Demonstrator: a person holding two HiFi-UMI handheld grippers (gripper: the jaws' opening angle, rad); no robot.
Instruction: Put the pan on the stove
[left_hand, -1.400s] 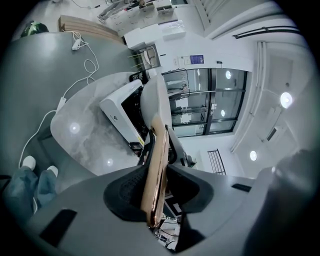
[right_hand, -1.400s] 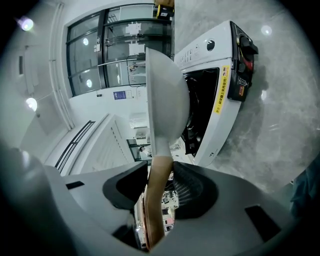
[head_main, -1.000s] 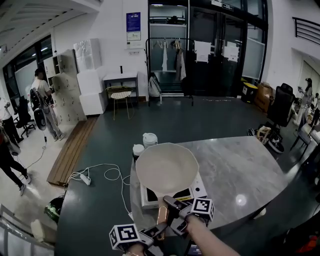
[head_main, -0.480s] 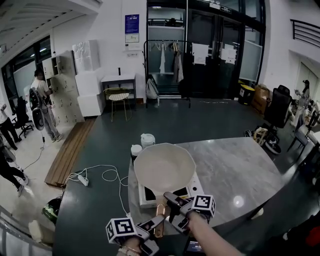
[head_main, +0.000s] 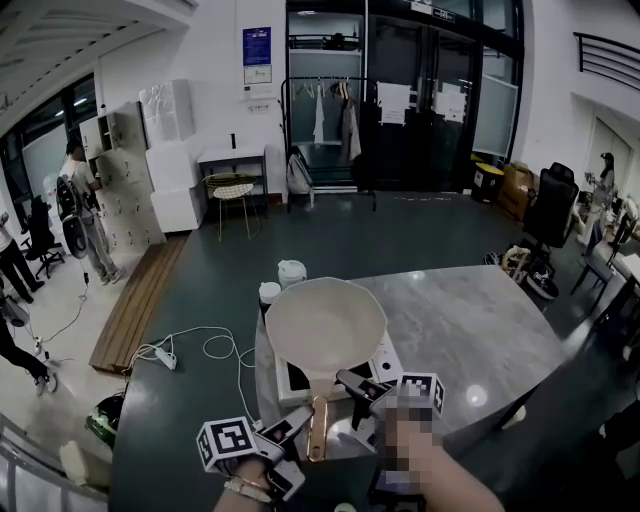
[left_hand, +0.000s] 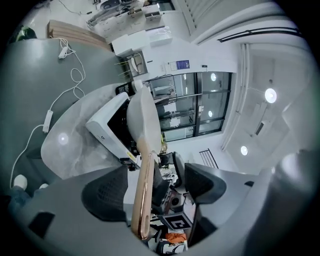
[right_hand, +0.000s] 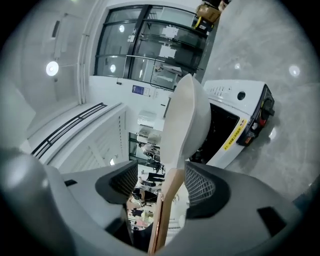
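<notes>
A cream pan (head_main: 325, 325) is sitting on the black top of a white stove (head_main: 292, 388), which is standing at the near left end of a grey marble table (head_main: 470, 330). The pan's copper-coloured handle (head_main: 318, 432) is pointing toward the near edge of the table and reaching out past the stove.

The left gripper (head_main: 298, 448) is flanking the near end of the handle from the left, its jaws standing apart. In the left gripper view the handle is running between the two pads, lying close against one while the other is sitting well clear.

The right gripper (head_main: 355, 405) is meeting the handle from the right, nearer the bowl of the pan. Its jaws are likewise standing apart. The right gripper view is showing the handle between the pads, just beside one, with open space on the other side. Neither gripper is clamping the handle.

Two lidded cups (head_main: 291, 272) are standing at the table's far left edge, just beyond the pan. Left of the table, a white cable (head_main: 205, 345) is looping across the dark floor (head_main: 400, 235), with a wooden platform (head_main: 140, 300) lying farther left. A chair (head_main: 235, 190) and a clothes rack (head_main: 330, 110) are standing at the far side, before glass doors (head_main: 440, 90). People (head_main: 85, 205) are standing at the far left.
</notes>
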